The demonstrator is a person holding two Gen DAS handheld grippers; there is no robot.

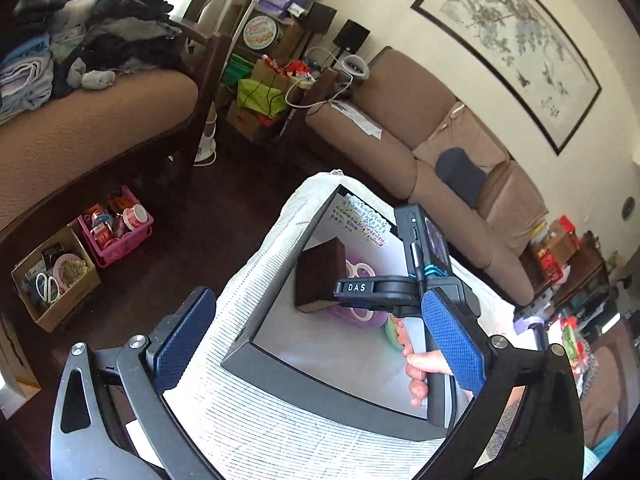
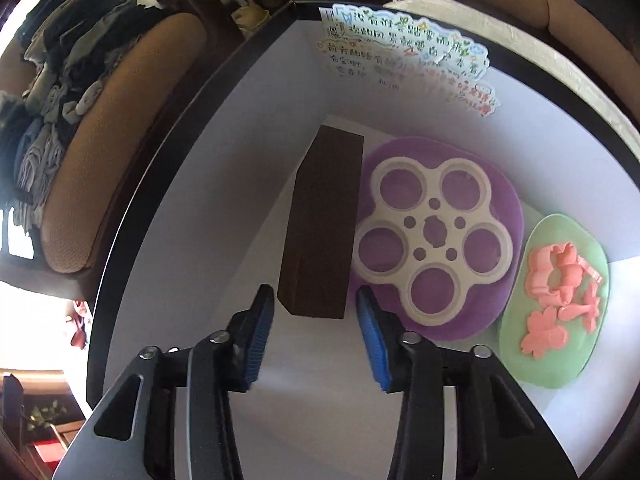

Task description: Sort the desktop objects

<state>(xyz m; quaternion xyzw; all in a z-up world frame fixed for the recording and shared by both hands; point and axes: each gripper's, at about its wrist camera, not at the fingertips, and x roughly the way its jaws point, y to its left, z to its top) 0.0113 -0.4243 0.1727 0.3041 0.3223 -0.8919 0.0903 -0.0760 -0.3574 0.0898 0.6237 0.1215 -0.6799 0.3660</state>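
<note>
A dark brown block (image 2: 320, 224) lies on the white desktop (image 2: 208, 240), with its near end just ahead of my right gripper (image 2: 316, 308), which is open and empty. Right of the block a purple plate (image 2: 508, 200) holds a cream flower-shaped mould (image 2: 434, 232). A green plate (image 2: 560, 364) holds several pink cutters (image 2: 560, 280). My left gripper (image 1: 316, 328) is open and empty, high above the desk's left edge. The block (image 1: 320, 276) and purple plate (image 1: 344, 312) show below it, partly hidden by the right gripper's body (image 1: 404, 284).
A sheet of colourful stickers (image 2: 404, 52) lies at the desk's far side. The desk has a black rim (image 1: 276, 280) over a white cloth (image 1: 248, 320). On the floor stand a pink crate (image 1: 116, 224) and a cardboard box (image 1: 56, 280). Brown sofas surround the desk.
</note>
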